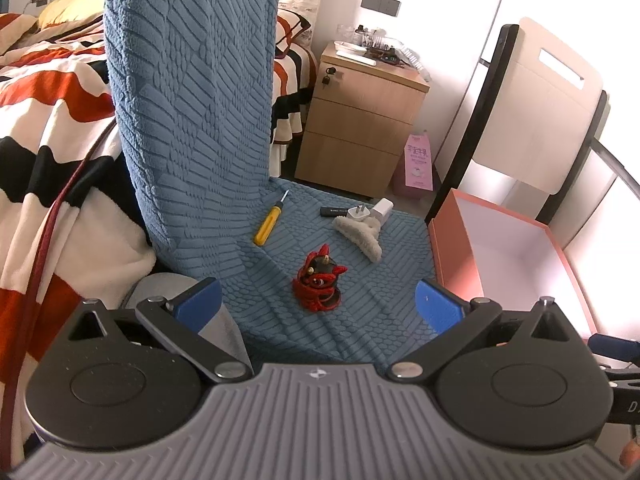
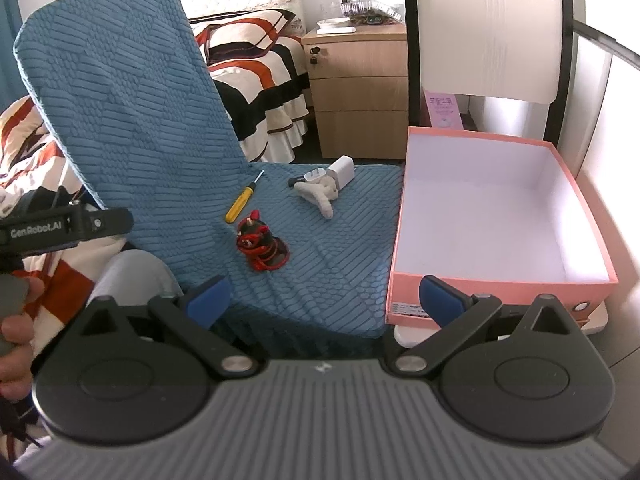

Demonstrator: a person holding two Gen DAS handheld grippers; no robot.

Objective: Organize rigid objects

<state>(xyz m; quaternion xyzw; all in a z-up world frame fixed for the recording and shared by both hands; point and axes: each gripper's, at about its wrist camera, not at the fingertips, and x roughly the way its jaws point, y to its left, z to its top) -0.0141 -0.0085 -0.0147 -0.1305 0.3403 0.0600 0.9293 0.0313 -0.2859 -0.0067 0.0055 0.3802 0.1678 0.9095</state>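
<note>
On the blue-covered chair seat (image 1: 372, 312) lie a red and black figurine (image 1: 319, 278) (image 2: 261, 245), a yellow screwdriver (image 1: 270, 219) (image 2: 241, 199), a beige hair claw (image 1: 360, 236) (image 2: 318, 193), a white charger plug (image 1: 370, 210) (image 2: 336, 172) and a small black stick (image 1: 334, 211). An empty pink box (image 2: 500, 280) (image 1: 452, 240) stands to the right of the seat. My left gripper (image 1: 319, 306) is open, just short of the figurine. My right gripper (image 2: 325, 300) is open and empty over the seat's front edge.
The chair's blue back (image 2: 120, 100) rises at the left. A striped bed (image 1: 44, 120) lies behind it. A wooden nightstand (image 2: 356, 92) with clutter stands at the back. A white chair back (image 2: 488, 28) rises behind the box. The other hand-held gripper (image 2: 60, 228) shows at the left.
</note>
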